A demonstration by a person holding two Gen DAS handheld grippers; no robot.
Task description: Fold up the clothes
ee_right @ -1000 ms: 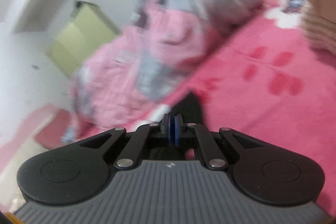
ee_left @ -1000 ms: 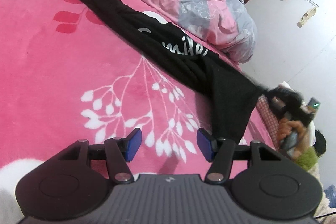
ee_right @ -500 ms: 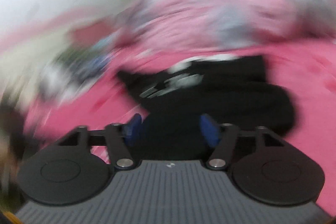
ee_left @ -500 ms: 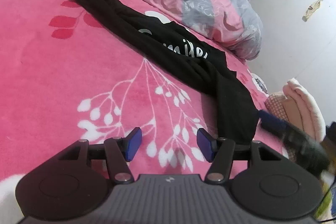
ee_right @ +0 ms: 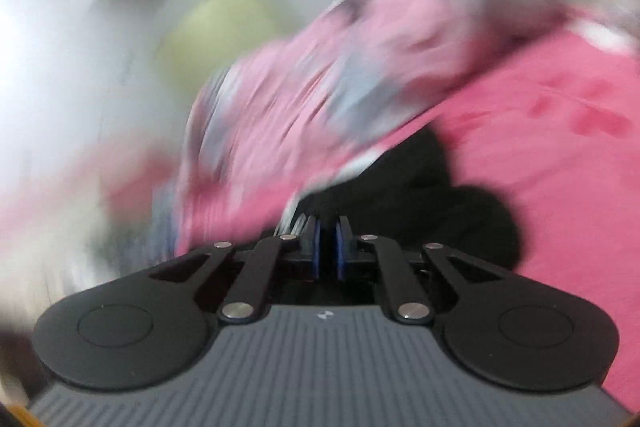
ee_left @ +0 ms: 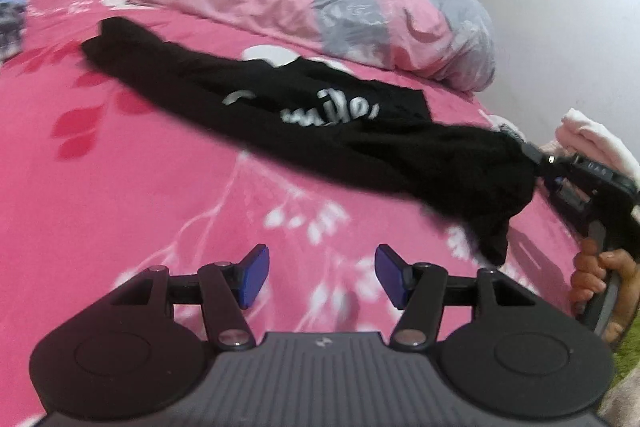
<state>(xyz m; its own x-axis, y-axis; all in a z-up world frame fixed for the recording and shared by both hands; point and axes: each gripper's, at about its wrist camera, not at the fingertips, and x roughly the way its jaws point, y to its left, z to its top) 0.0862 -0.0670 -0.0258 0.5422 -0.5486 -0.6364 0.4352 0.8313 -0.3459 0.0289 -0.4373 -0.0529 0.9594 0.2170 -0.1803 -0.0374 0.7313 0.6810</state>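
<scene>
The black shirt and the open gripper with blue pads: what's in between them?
Only bare pink blanket with white flowers lies between the black shirt and the left gripper, seen from the left wrist.

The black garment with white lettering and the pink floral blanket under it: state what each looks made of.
Black garment with white lettering: soft matte knit, probably cotton jersey; it drapes limply in folds. Pink floral blanket: plush fleece, apparently; its surface looks fuzzy, without sheen.

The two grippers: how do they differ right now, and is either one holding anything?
The left gripper has its jaws wide apart with nothing between them. The right gripper has its jaws closing, the pads almost together on the end of the black garment.

The left gripper hangs over the bare pink bedspread. The right gripper has the garment's end raised off the bedspread.

Both have the same black frame and blue pads.
</scene>
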